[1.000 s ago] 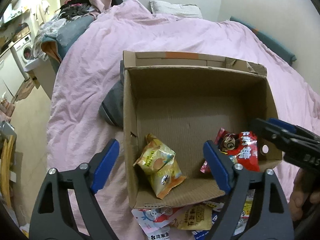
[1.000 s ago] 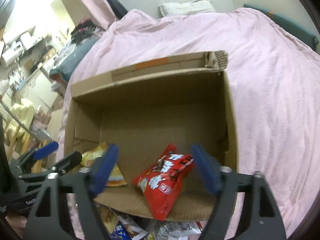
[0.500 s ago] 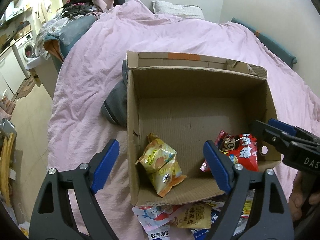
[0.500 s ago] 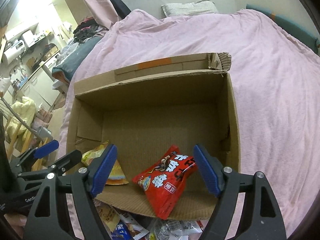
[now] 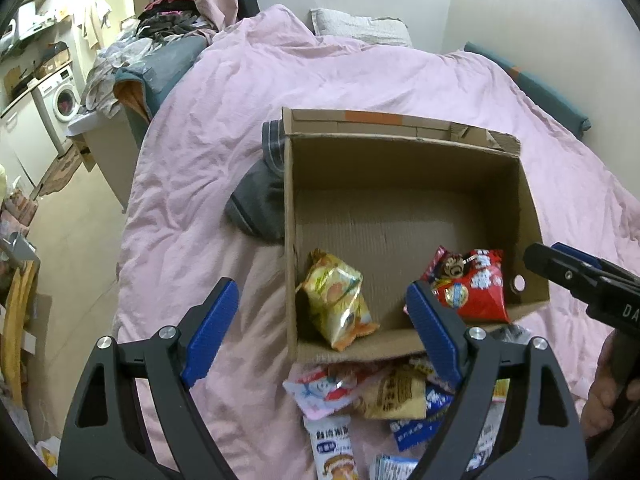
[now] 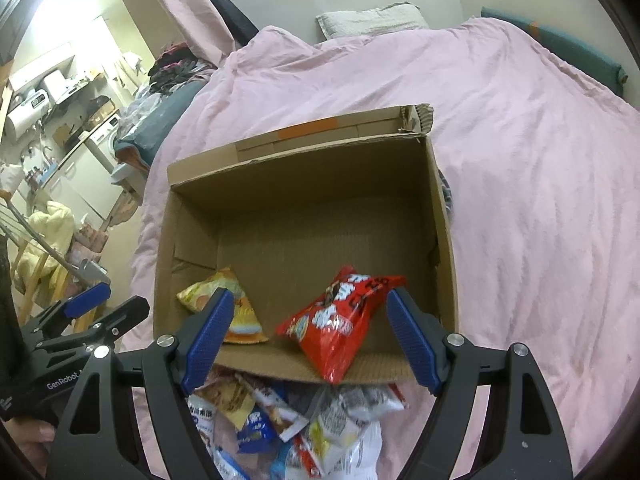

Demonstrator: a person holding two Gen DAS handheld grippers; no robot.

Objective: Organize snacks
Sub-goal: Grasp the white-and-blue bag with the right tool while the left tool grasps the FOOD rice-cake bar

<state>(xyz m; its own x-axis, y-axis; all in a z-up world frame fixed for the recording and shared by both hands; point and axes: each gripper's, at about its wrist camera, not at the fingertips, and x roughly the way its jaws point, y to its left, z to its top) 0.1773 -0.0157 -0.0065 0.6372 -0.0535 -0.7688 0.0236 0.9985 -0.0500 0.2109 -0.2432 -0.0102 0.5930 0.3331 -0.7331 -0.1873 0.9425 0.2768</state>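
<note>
An open cardboard box (image 5: 404,152) (image 6: 304,160) sits on a pink bed. Inside lie a yellow snack bag (image 5: 338,300) (image 6: 236,308) at the near left and a red snack bag (image 5: 474,284) (image 6: 340,328) at the near right. A pile of loose snack packets (image 5: 372,400) (image 6: 288,420) lies on the bed in front of the box. My left gripper (image 5: 320,332) is open and empty, above the box's near left corner. My right gripper (image 6: 308,340) is open and empty, above the box's near edge and the red bag.
The pink duvet (image 5: 224,128) covers the bed around the box. A dark grey garment (image 5: 258,200) lies against the box's left side. A pillow (image 6: 372,20) is at the far end. Floor and cluttered furniture (image 5: 60,92) are to the left of the bed.
Both grippers have pulled back and up from the box, so more of the loose packet pile shows below. Both stay open. The two bags in the box have not moved.
</note>
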